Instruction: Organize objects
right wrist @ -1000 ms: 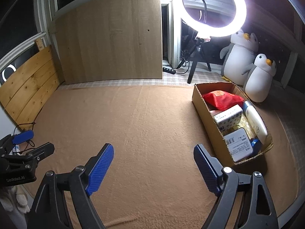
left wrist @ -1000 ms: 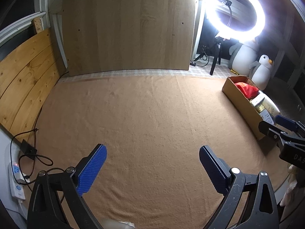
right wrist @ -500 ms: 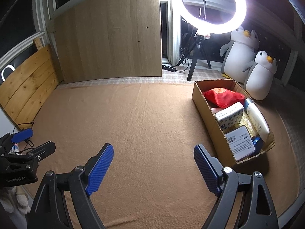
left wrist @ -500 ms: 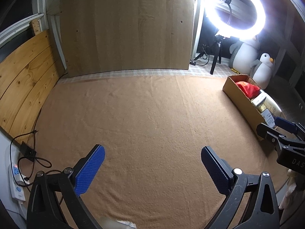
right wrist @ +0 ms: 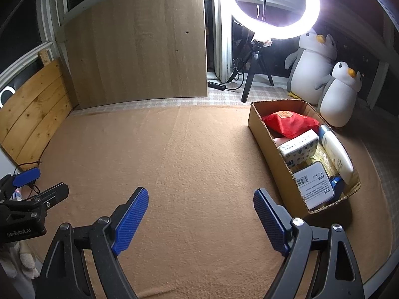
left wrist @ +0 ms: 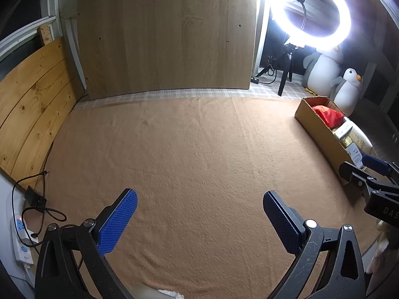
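Our left gripper (left wrist: 199, 206) hangs with its blue pads (left wrist: 117, 224) spread wide and nothing between them, only the tan blanket (left wrist: 199, 149) below. Our right gripper (right wrist: 200, 204) is the same: pads (right wrist: 131, 220) well apart, gripping nothing and touching nothing.

Outward to our right, the cardboard box (right wrist: 271, 149) sits on the blanket, just beside the right gripper's right finger. Inside it lie a red pouch (right wrist: 289, 123) at the far end, a patterned white carton (right wrist: 298, 148) next to it, a white bottle (right wrist: 335, 153) along the far wall, and a flat white labelled box (right wrist: 314, 183) at the near end with something blue (right wrist: 336, 184) beside it. Nothing stands between our grippers and the box; the blanket ahead is bare.

Behind the box sit two plush penguins (right wrist: 339, 94), and a lit ring light (right wrist: 274, 5) stands on a tripod. A wooden board (right wrist: 134, 49) leans at the back, pine slats (left wrist: 30, 99) line the left side, and a power strip (left wrist: 21, 239) with cables lies at the left edge.

Compared with a second ago, both grippers are spread the same, and the box and its contents lie as they did.
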The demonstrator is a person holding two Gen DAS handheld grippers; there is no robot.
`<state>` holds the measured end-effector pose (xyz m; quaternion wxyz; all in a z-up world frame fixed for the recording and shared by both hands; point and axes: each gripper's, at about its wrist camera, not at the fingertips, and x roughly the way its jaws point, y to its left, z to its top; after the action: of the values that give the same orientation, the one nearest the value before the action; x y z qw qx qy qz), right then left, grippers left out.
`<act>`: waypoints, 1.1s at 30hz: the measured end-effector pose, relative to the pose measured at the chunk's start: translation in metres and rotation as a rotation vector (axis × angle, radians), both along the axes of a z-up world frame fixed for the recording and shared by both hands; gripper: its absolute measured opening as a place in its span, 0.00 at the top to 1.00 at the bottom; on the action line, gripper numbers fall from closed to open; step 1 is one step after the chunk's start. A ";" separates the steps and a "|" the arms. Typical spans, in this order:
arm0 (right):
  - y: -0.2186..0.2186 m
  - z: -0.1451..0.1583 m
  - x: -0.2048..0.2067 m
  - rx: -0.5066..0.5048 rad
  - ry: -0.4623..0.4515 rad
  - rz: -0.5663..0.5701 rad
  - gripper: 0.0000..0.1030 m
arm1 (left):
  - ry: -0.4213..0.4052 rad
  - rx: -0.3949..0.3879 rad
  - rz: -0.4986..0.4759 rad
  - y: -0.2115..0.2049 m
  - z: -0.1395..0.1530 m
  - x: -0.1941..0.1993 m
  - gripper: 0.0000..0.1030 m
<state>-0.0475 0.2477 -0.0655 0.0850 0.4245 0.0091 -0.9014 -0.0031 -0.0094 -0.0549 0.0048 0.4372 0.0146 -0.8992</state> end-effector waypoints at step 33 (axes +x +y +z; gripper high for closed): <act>-0.003 -0.012 -0.009 -0.007 -0.045 0.003 0.19 | -0.030 -0.007 -0.009 -0.004 -0.012 -0.006 0.01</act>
<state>-0.0568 0.2447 -0.0777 0.0880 0.4442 0.0045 -0.8916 -0.0091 -0.0136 -0.0674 0.0026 0.4509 0.0093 -0.8925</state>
